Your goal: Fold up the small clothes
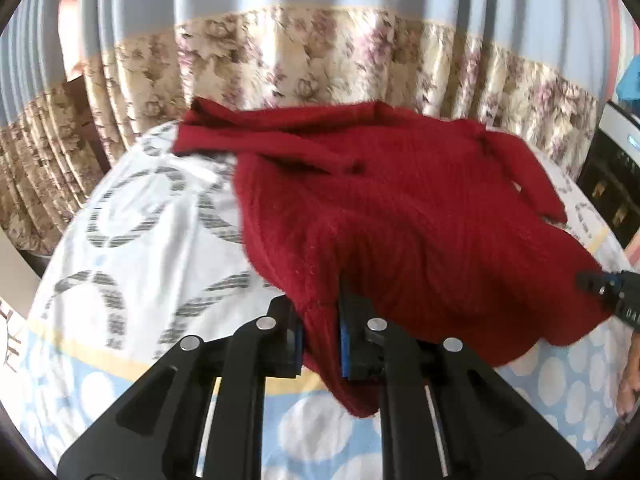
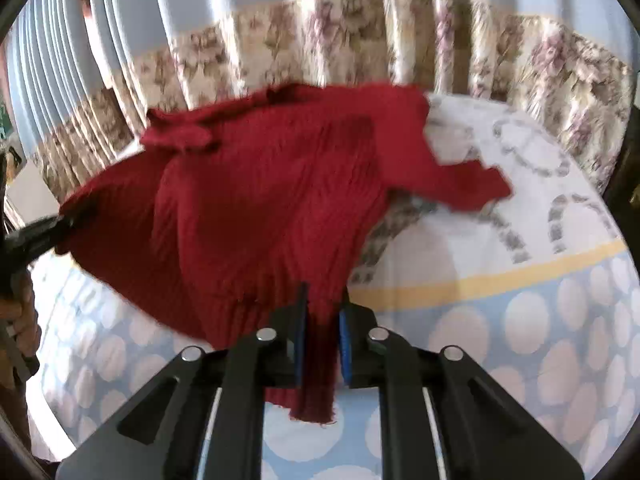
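Red knit sweater [image 1: 400, 208] over patterned bed [image 1: 132, 216]; we see left tool [image 1: 320, 320] and right tool [image 2: 323, 320] each pinching its hem.

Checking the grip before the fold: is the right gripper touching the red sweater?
Touching. In the right wrist view the right gripper has its jaws closed on the hem of the red sweater, with fabric hanging out below.

The red sweater [image 1: 400, 208] covers the fingertips of the left gripper [image 1: 320, 320], and in the right wrist view its hem hides the pads of the right gripper [image 2: 323, 344]. At the right edge of the left wrist view a hand [image 1: 630, 376] is cut off by the frame. The patterned bedsheet [image 2: 500, 216] and the sweater's far sleeve blur in the right wrist view.
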The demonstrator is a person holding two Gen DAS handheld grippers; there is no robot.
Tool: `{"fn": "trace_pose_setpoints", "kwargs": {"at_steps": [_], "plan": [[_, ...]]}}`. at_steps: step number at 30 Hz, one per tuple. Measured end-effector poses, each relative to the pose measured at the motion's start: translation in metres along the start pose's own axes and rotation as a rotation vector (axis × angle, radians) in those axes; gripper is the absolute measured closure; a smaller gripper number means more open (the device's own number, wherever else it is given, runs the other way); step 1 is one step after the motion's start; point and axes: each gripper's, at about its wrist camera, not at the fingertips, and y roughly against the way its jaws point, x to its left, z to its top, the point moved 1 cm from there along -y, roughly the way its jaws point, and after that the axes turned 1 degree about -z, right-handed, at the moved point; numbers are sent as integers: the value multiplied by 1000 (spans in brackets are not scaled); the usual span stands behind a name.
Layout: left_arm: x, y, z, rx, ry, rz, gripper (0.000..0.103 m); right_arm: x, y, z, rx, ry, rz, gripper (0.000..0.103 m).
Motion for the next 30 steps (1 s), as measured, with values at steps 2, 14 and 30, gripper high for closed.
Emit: {"fn": "trace_pose_setpoints", "kwargs": {"at_steps": [2, 14, 30], "plan": [[6, 13, -1, -12, 14, -4, 93, -5, 12, 7, -28, -13, 1, 90], [-6, 95, -31, -49, 8, -77, 88, -38, 81, 11, -89, -36, 3, 90], [12, 51, 16, -88, -25, 41, 18, -81, 28, 55, -91, -49, -64, 41]]}}
